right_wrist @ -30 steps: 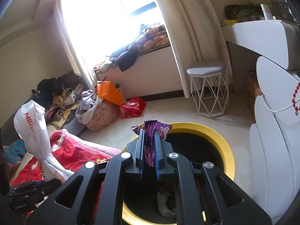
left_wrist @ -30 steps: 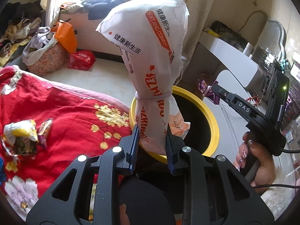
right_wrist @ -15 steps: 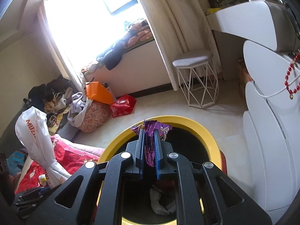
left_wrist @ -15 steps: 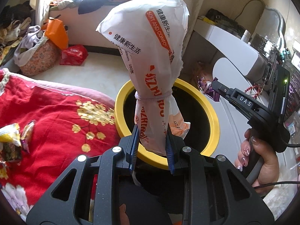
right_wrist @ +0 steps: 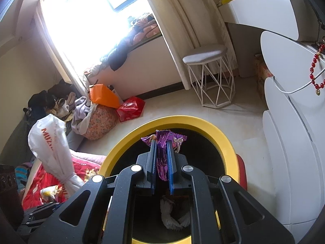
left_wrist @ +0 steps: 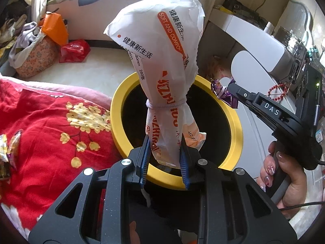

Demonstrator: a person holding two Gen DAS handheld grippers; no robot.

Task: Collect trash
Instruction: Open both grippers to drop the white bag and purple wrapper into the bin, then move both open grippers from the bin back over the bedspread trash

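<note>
My left gripper [left_wrist: 164, 142] is shut on the lower end of a white tissue pack [left_wrist: 162, 61] with orange print, which stands up over the black mouth of a yellow-rimmed bin [left_wrist: 233, 130]. The same tissue pack [right_wrist: 50, 142] shows at the left of the right wrist view. My right gripper [right_wrist: 161, 142] is shut on a crumpled purple wrapper [right_wrist: 162, 140], held over the yellow-rimmed bin [right_wrist: 219, 136]. The purple wrapper [left_wrist: 223, 93] and right gripper [left_wrist: 229, 85] hang above the bin's far right rim. White crumpled trash [right_wrist: 172, 217] lies inside the bin.
A red flowered blanket [left_wrist: 50, 126] lies left of the bin, with a snack wrapper [left_wrist: 6, 152] on it. A white cabinet [right_wrist: 294, 142] stands right of the bin. On the floor beyond are a wire stool [right_wrist: 211, 77], a red bag [right_wrist: 132, 107] and a laundry pile [right_wrist: 87, 111].
Both grippers have moved down and closer to the bin with their loads; the bin's mouth now fills more of each view. The grips are unchanged.
</note>
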